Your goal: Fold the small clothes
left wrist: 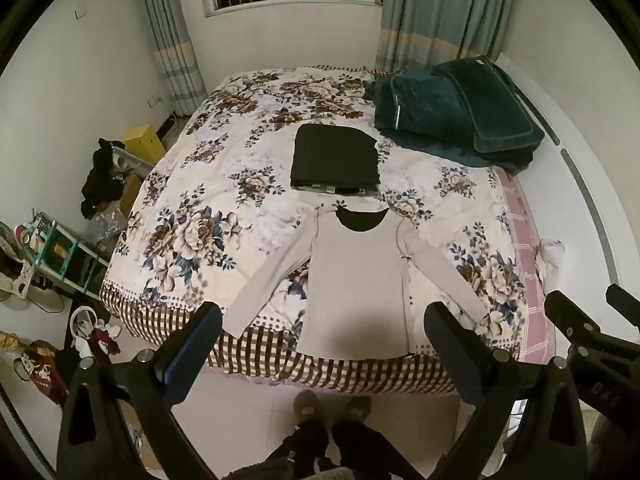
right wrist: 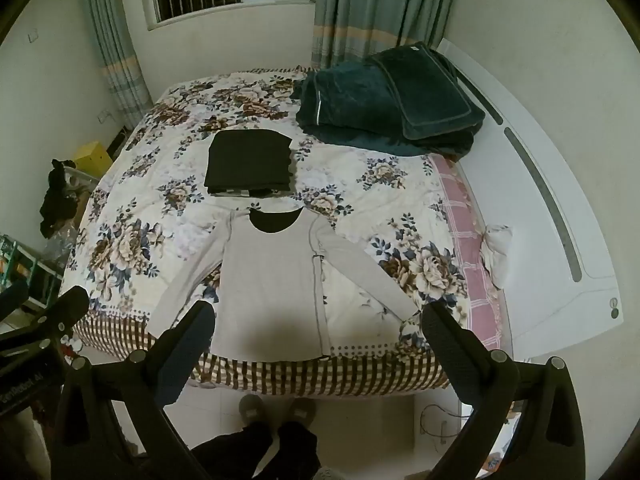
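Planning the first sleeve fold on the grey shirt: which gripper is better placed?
Roughly even. Both the left gripper and right gripper hang open above the grey long-sleeve shirt, spread flat. Slight lean: left, starting with the nearer left sleeve.

dim room, fisheye warping, dark corners

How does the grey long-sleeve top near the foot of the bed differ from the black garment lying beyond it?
The grey top lies spread flat and unfolded, both sleeves angled outward; the black garment is already folded into a compact rectangle. The grey top is pale with a dark inner neckline, the black garment uniformly dark. The grey top reaches the bed's near edge; the black garment sits on a stack nearer mid-bed. Both rest on the floral bedspread, untouched by either gripper.
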Available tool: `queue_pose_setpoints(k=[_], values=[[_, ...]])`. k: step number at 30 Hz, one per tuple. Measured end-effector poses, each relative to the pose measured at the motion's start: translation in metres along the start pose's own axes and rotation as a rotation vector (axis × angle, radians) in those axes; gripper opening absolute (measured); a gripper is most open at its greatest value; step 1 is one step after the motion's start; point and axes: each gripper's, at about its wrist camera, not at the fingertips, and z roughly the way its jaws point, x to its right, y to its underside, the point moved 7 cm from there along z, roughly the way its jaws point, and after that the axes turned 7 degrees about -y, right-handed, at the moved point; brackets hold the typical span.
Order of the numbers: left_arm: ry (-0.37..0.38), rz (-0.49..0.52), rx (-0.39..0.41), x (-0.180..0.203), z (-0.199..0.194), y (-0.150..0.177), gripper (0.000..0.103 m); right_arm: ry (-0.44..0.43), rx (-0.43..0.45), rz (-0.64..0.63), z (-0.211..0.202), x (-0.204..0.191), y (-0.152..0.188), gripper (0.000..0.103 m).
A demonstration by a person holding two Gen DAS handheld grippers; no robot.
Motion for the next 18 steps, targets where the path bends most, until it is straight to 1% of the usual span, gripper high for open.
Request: queue_pose_setpoints(k=[12, 15, 18], values=[[0.014, -0.004, -0.003, 0.001, 0.002, 0.000, 0.103, 0.000, 0.010, -0.002, -0.005, 0.002, -0.003, 0.103], [0.017, -0.004, -0.006, 0.010, 0.003, -0.004, 0.103, 0.002, 0.011, -0.004, -0.006, 0.003, -0.004, 0.103], [0.016, -0.006, 0.000, 0.010, 0.003, -0.003, 0.103, 0.002, 0.014, -0.003, -0.006, 0.002, -0.004, 0.103]])
